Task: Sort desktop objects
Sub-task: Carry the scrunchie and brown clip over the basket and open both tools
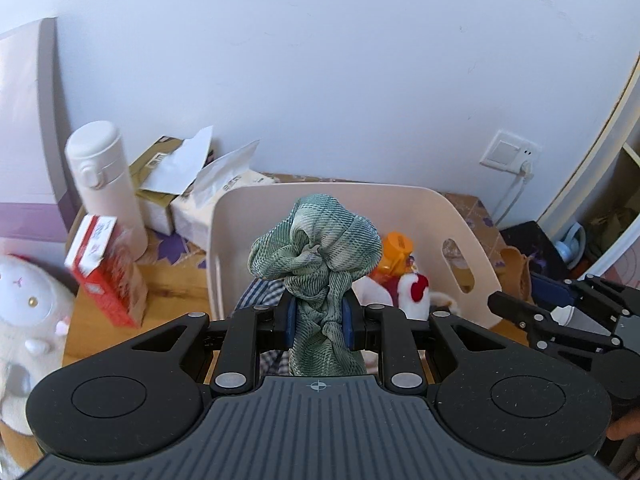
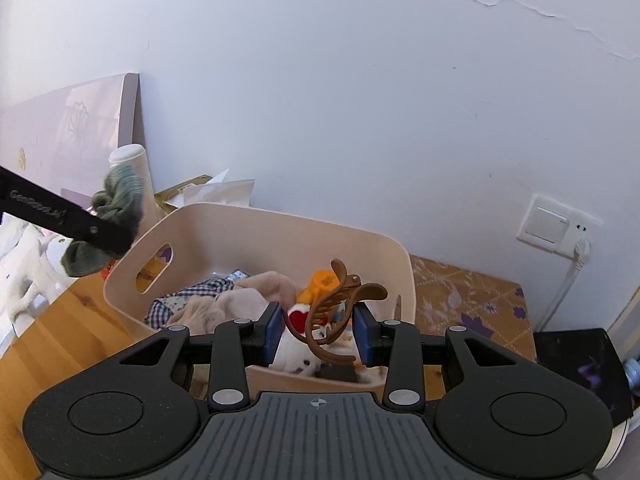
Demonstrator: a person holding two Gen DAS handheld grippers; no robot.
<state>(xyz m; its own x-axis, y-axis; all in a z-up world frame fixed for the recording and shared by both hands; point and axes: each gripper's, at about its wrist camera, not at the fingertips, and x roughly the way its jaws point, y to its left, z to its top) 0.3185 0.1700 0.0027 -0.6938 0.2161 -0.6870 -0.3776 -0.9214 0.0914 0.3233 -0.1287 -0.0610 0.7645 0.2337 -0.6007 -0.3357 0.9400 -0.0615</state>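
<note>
Pinching a green cloth (image 1: 316, 248), left tool (image 1: 319, 326) angled downward, right tool (image 2: 318, 334) gripping brown hair claw (image 2: 334, 306) above basket (image 2: 256, 216)

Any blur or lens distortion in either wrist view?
Left wrist view: strong fisheye, the shelf edge bows; the red carton and plush toy at left are smeared, the green cloth is sharp. Right wrist view: same bowing, dark vignetted corners; the brown hair claw is crisp; even daylight.
</note>
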